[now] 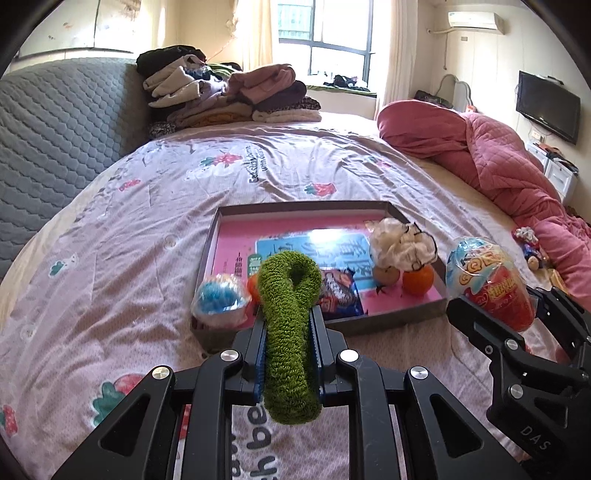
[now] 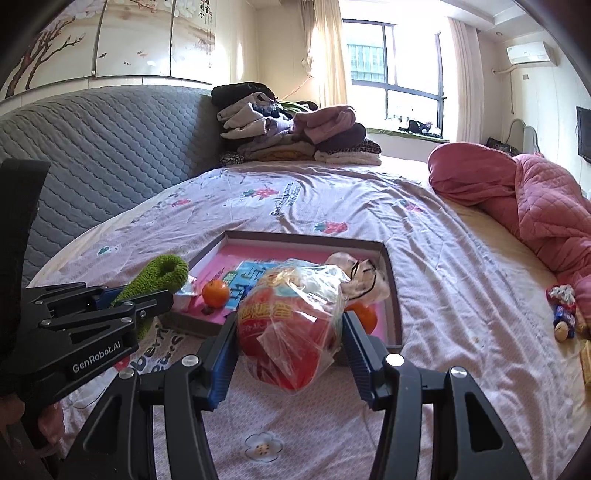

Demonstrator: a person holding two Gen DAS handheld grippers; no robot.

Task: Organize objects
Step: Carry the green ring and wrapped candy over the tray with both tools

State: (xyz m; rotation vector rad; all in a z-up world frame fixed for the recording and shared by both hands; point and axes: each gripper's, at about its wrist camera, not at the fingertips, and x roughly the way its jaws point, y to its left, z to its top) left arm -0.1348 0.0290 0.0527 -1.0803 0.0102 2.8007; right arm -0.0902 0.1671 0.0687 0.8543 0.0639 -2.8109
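While I hold both grippers above the near edge of the bed (image 1: 110,229), its wrinkled pale lilac sheet printed with strawberries fills most of what I see. My left gripper (image 1: 287,325) is squeezed tight on a fuzzy green knitted loop (image 1: 288,295), which stands up between the blue pads and hangs below them. My right gripper (image 2: 290,332) is about half open, its pads pressing the sides of a crinkly clear bag with a red and blue snack pack (image 2: 291,325) inside, held clear of the sheet.

Just beyond both grippers lies a shallow grey cardboard tray with a pink floor (image 1: 295,206). In it I see a small orange (image 1: 417,278), a crumpled cream cloth with black cord (image 1: 400,243), a dark snack wrapper (image 1: 338,295) and a wrapped blue and white ball (image 1: 219,302) at the near left corner.

Further back, a grey quilted headboard (image 2: 110,147) runs along the left, a pile of folded clothes (image 2: 291,133) sits by the bright window (image 2: 395,70), and a rumpled pink quilt (image 1: 480,155) lies on the right. A wall-mounted television (image 1: 546,105) and an air conditioner (image 1: 474,18) are on the right wall.
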